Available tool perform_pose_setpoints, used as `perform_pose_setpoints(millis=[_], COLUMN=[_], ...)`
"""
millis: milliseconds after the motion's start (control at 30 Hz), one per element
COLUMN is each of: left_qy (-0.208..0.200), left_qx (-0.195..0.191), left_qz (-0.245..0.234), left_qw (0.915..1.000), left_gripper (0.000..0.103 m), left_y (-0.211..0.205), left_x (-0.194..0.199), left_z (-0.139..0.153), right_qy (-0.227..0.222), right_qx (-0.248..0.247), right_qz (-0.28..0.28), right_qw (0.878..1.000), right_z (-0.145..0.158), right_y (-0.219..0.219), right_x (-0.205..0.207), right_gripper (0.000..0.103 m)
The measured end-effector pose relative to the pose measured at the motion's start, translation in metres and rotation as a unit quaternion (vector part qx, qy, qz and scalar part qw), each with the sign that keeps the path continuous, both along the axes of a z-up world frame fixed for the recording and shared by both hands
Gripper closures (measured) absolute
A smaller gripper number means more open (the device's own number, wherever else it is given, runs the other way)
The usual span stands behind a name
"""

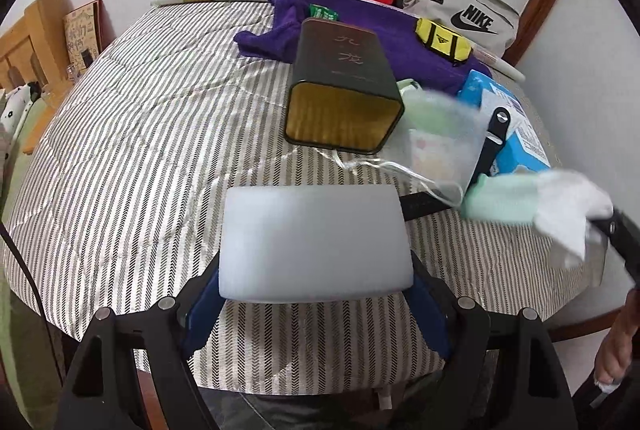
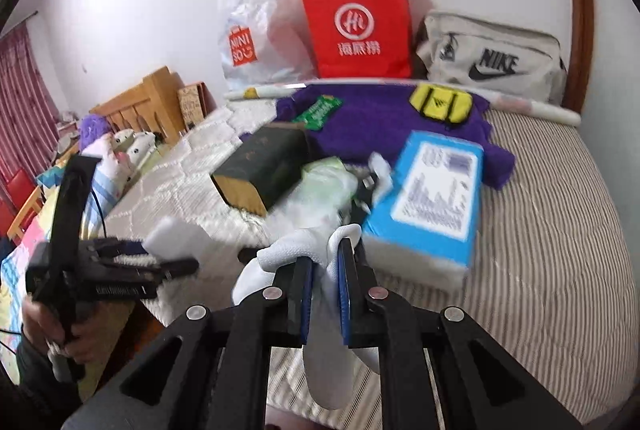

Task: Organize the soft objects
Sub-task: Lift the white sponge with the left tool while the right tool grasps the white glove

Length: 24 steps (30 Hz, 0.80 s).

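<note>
The left tongs point(image 1: 316, 294) clamp a white foam block point(image 1: 314, 242) between blue pads; the block hides the fingertips and the cover right behind it. It sits over the near edge of a round tabletop point(image 1: 120, 134) with a striped cover.

The right tongs point(image 2: 325, 262) are clenched on a white cloth point(image 2: 292, 250), which drapes over both fingers and hangs below them; its lower end is cut off behind the tongs' frame. In the left wrist view this cloth is a blur at 3 o'clock, with a pale green soft thing point(image 1: 500, 198) beside it, too smeared to identify.

At 12 o'clock from the foam block lies a dark box point(image 1: 344, 86) on its side. A clear plastic bag point(image 1: 444, 134) at its right is blurred, its contents unclear. A blue-and-white pack point(image 2: 432, 198) lies at 1 o'clock from the right tongs, partly over a purple towel point(image 2: 380, 122).
</note>
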State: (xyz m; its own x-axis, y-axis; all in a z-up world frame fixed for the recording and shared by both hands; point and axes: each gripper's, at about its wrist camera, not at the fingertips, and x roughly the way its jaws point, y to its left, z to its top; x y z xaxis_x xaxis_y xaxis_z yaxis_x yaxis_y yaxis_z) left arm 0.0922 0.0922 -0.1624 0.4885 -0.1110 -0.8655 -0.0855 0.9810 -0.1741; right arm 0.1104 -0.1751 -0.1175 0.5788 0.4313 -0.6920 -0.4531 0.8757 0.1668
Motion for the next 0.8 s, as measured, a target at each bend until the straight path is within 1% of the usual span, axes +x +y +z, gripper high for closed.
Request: perform_pose_setpoints(millis=[167,367,533,667,800], left_qy=[0.001,-0.008,-0.016,-0.027,-0.038], left_qx=[-0.005,-0.002,-0.003,0.007,0.008], left_qz=[0.009,0.015,0.014,0.011,0.009], left_qw=[0.9999,0.9998,0.9998,0.9995,0.9992], left_gripper=[0.023,0.023,0.023,0.023,0.023], left_y=[0.005,0.007,0.005,-0.001,-0.004], left_x=[0.000,-0.002,-0.002,-0.001,0.003], left_z=[-0.001,0.010,0.025,0.042,0.057], right_qy=[0.015,0.012,0.002,-0.009,-0.020], right_qx=[-0.017,-0.020,-0.018,-0.015,-0.007], right_qz=[-0.023,-0.048,-0.057,-0.061,-0.062], right_qw=[0.999,0.999,0.998,0.998,0.998], right_z=[-0.011,-0.008,0.001,0.013,0.026], right_y=[-0.024,-0.048,-0.056,-0.060,-0.062], right_x=[-0.013,-0.023,-0.025,-0.027,-0.025], right_gripper=[0.092,0.092,0.092,0.092,0.092])
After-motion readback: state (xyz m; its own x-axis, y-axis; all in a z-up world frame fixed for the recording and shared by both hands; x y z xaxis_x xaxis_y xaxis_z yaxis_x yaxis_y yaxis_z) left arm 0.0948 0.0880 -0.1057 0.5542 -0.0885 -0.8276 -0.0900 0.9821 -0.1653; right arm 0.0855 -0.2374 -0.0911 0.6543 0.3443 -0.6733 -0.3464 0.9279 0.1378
